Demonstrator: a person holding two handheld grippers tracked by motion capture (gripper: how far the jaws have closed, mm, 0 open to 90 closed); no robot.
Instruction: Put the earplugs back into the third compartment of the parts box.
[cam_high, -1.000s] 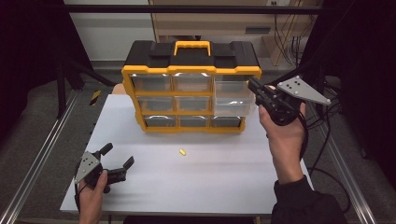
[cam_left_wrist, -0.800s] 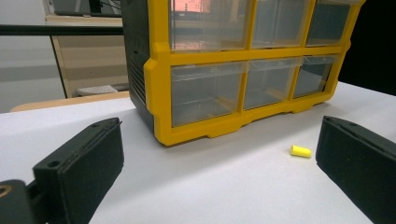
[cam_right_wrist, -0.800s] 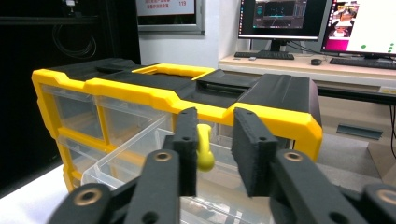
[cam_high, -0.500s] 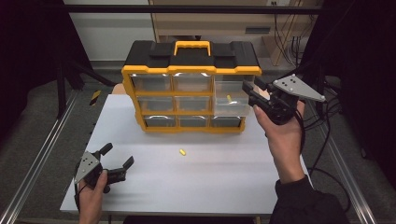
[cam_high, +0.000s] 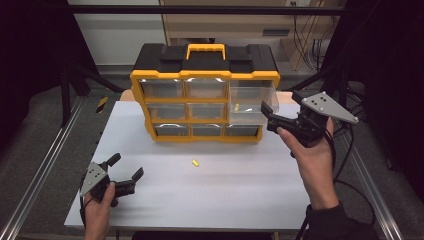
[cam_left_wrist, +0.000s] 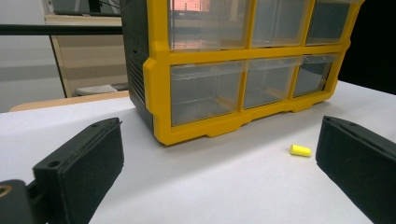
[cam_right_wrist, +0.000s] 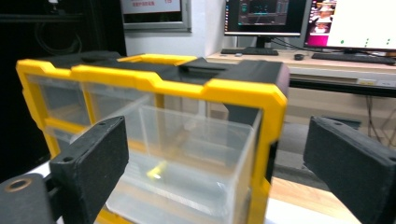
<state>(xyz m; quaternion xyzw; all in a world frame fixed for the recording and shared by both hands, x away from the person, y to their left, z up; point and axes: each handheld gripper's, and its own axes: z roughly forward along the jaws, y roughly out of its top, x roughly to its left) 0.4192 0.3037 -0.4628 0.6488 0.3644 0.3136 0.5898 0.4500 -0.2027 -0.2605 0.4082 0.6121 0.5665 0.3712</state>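
A yellow and black drawer organizer (cam_high: 205, 75) stands at the back of the white table (cam_high: 240, 200). Its top right clear drawer (cam_high: 250, 102) is pulled out, with a small yellow piece (cam_high: 237, 106) inside. My right gripper (cam_high: 268, 116) is open just in front of that drawer's right corner. In the right gripper view the drawer (cam_right_wrist: 187, 154) and the yellow piece (cam_right_wrist: 156, 170) sit between the wide-apart jaws. A yellow earplug (cam_high: 195, 162) lies on the table before the organizer. My left gripper (cam_high: 126, 165) rests open at the front left, and the earplug (cam_left_wrist: 300, 150) lies near its right jaw.
The other drawers of the organizer (cam_left_wrist: 159, 93) are closed and look empty. Metal rails (cam_high: 45, 165) run along both sides of the table. A desk with monitors (cam_right_wrist: 299, 18) stands behind the organizer.
My right gripper has shifted a little left and down, closer to the open drawer's front. The left gripper and the earplug on the table have stayed put.
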